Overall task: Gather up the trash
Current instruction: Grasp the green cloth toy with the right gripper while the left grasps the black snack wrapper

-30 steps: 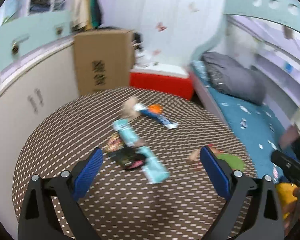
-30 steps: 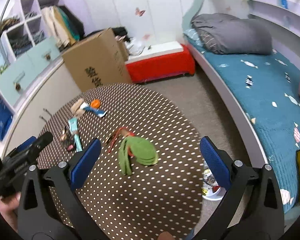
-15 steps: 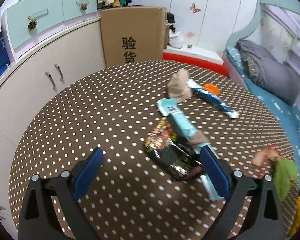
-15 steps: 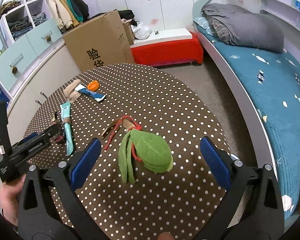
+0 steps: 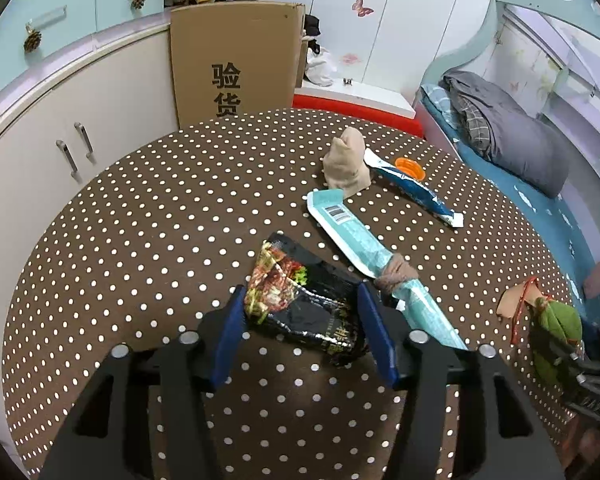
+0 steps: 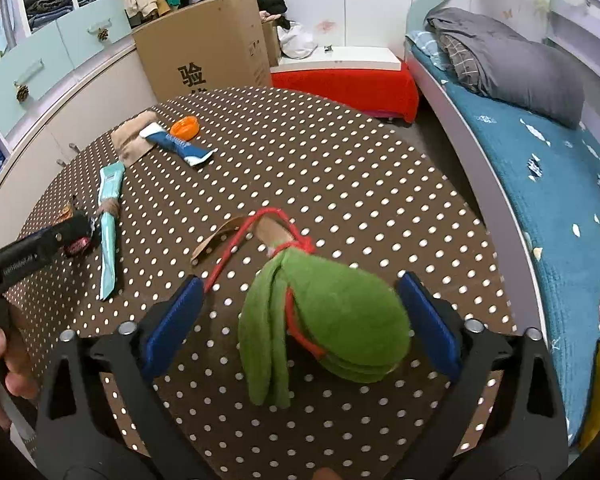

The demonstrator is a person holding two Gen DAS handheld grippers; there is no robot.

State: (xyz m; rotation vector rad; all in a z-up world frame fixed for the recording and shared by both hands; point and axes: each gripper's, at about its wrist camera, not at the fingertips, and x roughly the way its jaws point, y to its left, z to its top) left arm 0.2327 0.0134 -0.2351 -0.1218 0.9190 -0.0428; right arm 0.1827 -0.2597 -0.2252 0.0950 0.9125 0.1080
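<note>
A black and red snack wrapper [image 5: 304, 300] lies on the brown dotted round table [image 5: 140, 240]. My left gripper [image 5: 302, 330] is low over it, fingers on either side, partly closed, touching the wrapper's edges. A teal wrapper [image 5: 364, 244], a blue wrapper [image 5: 414, 190], an orange cap [image 5: 409, 167] and a beige cloth lump [image 5: 346, 164] lie beyond. My right gripper [image 6: 300, 320] is open, straddling a green felt leaf bundle [image 6: 332, 320] tied with red string [image 6: 260, 228].
A cardboard box [image 5: 236, 56] and a red bench [image 6: 340, 80] stand behind the table. White cabinets [image 5: 60, 128] are at left, a bed with blue cover [image 6: 540, 168] at right. The left gripper shows in the right wrist view [image 6: 32, 252].
My left gripper swung left, came down over the black wrapper and narrowed around it. My right gripper moved forward and down until the green bundle sits between its fingers.
</note>
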